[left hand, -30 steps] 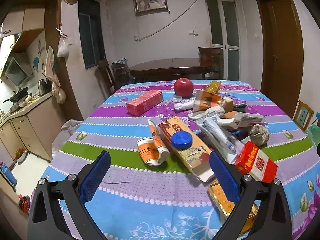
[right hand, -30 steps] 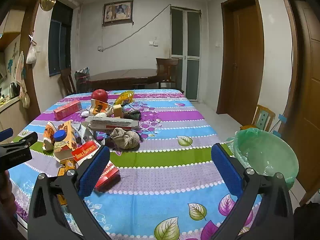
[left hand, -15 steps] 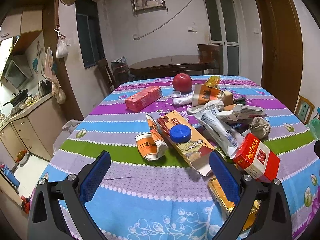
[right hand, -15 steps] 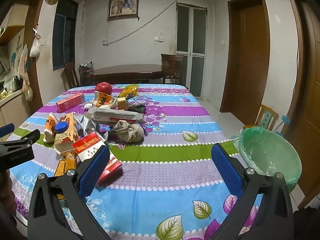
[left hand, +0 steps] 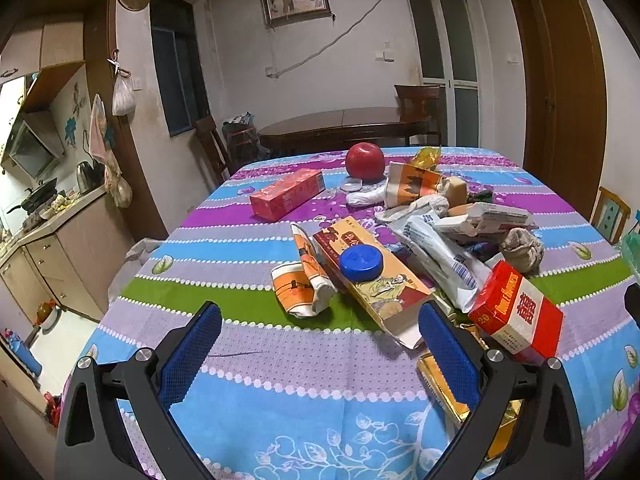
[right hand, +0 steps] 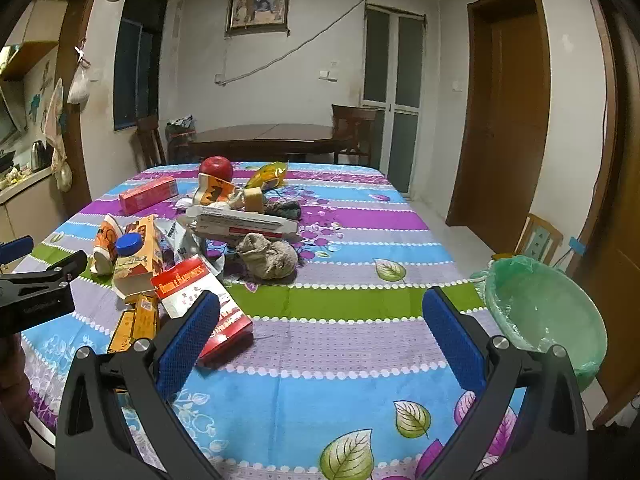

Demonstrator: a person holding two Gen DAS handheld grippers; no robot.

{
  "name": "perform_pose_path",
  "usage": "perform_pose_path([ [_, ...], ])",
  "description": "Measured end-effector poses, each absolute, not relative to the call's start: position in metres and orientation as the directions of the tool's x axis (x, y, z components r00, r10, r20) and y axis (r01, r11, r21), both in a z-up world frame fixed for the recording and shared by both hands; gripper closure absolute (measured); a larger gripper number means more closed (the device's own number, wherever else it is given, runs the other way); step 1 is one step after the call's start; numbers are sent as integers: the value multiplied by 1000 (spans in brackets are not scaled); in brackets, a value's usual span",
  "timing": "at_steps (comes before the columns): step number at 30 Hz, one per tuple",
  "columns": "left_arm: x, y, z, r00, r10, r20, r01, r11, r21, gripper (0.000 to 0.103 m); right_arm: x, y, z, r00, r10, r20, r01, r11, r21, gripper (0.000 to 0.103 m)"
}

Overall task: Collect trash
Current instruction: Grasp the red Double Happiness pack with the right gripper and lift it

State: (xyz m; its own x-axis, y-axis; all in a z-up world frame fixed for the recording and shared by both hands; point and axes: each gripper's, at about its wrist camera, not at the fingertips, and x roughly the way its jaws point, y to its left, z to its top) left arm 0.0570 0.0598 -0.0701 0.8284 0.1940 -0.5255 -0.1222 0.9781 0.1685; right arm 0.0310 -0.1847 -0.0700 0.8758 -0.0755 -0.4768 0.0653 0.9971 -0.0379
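Trash lies piled on a table with a striped floral cloth (left hand: 224,248). In the left wrist view: a yellow box (left hand: 384,288) with a blue lid (left hand: 361,263) on it, a crumpled orange carton (left hand: 302,288), a red cigarette box (left hand: 516,316), a gold pack (left hand: 444,392), white wrappers (left hand: 436,256). My left gripper (left hand: 318,344) is open and empty, just short of the pile. My right gripper (right hand: 320,332) is open and empty over the cloth; its left pad overlaps the red cigarette box (right hand: 188,288). A green-lined bin (right hand: 544,316) stands off the table's right edge.
A red apple (left hand: 365,160) and a red-orange box (left hand: 286,194) sit at the far side. A grey crumpled rag (right hand: 270,258) lies mid-table. A dark wooden table (right hand: 264,140) and chairs stand behind. A kitchen counter (left hand: 48,220) is at left, a small chair (right hand: 538,240) at right.
Both grippers have moved slightly forward toward the pile, so the trash looks a little closer. Both stay open. Nothing on the table has moved.
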Motion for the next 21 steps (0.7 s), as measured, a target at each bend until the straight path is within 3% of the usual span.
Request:
perform_pose_path([
  [21, 67, 84, -84, 785, 233, -574, -149, 970, 190, 4, 81, -142, -77, 755, 242, -610, -393, 911, -125, 5],
])
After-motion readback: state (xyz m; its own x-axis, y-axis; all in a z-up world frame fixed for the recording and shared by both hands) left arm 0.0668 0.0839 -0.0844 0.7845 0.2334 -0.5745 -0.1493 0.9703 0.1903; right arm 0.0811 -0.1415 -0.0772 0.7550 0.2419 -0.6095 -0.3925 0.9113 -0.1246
